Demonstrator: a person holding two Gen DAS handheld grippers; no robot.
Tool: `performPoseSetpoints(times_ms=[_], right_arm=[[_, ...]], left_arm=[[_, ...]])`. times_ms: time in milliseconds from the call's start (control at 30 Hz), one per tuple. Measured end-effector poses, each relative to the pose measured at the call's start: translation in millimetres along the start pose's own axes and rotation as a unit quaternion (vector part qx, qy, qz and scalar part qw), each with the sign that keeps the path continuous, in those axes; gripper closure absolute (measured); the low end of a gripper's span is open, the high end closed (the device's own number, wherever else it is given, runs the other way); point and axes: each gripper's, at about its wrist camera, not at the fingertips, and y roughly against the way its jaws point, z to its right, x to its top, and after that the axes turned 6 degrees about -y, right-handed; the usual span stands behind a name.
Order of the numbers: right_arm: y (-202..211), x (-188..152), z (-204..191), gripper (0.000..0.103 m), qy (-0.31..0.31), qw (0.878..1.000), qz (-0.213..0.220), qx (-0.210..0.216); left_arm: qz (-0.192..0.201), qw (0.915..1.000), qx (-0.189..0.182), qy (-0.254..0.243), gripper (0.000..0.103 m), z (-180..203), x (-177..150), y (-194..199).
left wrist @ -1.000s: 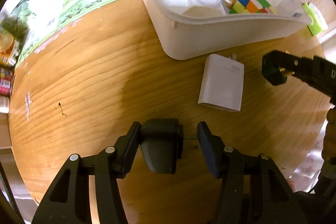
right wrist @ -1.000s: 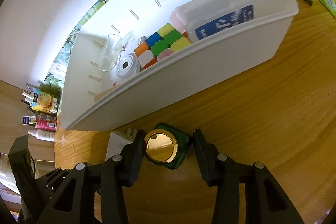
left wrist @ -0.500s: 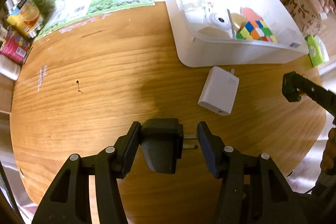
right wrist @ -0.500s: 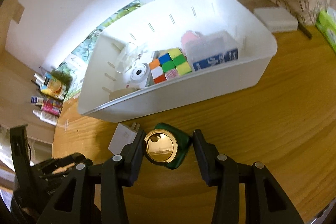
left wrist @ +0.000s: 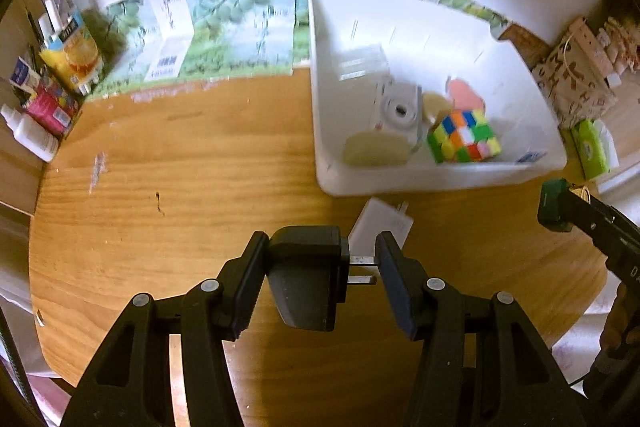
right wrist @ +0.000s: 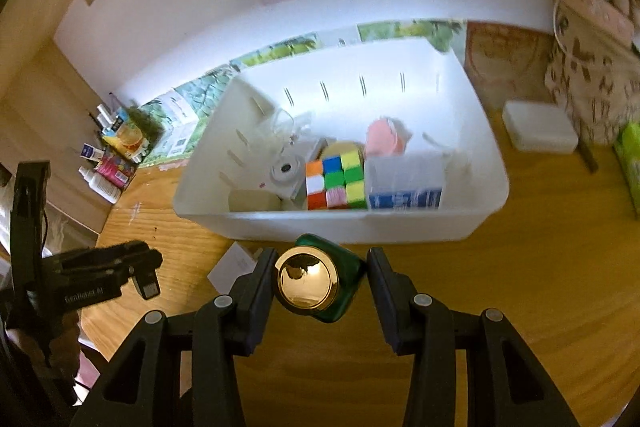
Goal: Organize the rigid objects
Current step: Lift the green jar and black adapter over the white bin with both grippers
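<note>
My left gripper (left wrist: 322, 255) is shut on a black plug charger (left wrist: 306, 283), held above the wooden table with its two prongs against the right finger. My right gripper (right wrist: 320, 261) is shut on a green bottle with a gold cap (right wrist: 307, 283), in the air just in front of the white bin (right wrist: 360, 227). The bin (left wrist: 440, 181) holds a colour cube (right wrist: 336, 183), a white instant camera (right wrist: 285, 173), a blue-labelled clear box (right wrist: 406, 185) and a pink item (right wrist: 386, 137). A white charger (left wrist: 384, 225) lies flat on the table by the bin's near wall.
Bottles and cartons (left wrist: 52, 79) crowd the table's back left corner. A green tissue pack (left wrist: 592, 149), a patterned bag (left wrist: 576, 83) and a small white box (right wrist: 538, 133) stand right of the bin. The table's curved near edge (left wrist: 48, 347) lies close below my left gripper.
Both grippers have risen with the black charger and the green bottle still clamped, and each has rolled. The bin and the table now look farther off, with more of the wall in view.
</note>
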Motion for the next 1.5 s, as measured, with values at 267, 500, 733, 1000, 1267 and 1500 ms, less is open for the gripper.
performPoseSetpoints(times_ms=[267, 500, 733, 1000, 1267, 1500], right_arm=[[13.4, 24.8, 6.7, 0.057, 0.03, 0.999, 0.024, 0.012], [12.6, 39.7, 7.5, 0.057, 0.05, 0.997, 0.051, 0.021], [7.2, 45.6, 7.3, 0.057, 0.068, 0.993, 0.096, 0.023], [-2.6, 47.0, 0.9, 0.057, 0.097, 0.985, 0.138, 0.031], [-16.2, 47.0, -3.5, 0.057, 0.125, 0.98, 0.148, 0.034], [-25.8, 50.3, 5.3, 0.057, 0.111, 0.984, 0.138, 0.036]], left_arm=[[0.047, 0.9989, 0.004, 0.004, 0.044, 7.0, 22.5, 14.5], [0.088, 0.996, 0.009, 0.01, 0.044, 13.0, 40.9, 18.7], [0.162, 0.9863, 0.016, 0.027, 0.044, 16.8, 51.4, 28.0], [0.181, 0.9831, 0.017, 0.022, 0.044, 24.9, 66.4, 17.5], [0.183, 0.9827, 0.025, 0.01, 0.044, 34.2, 79.1, 3.5], [0.191, 0.9811, 0.029, 0.01, 0.044, 41.7, 89.2, 0.7]])
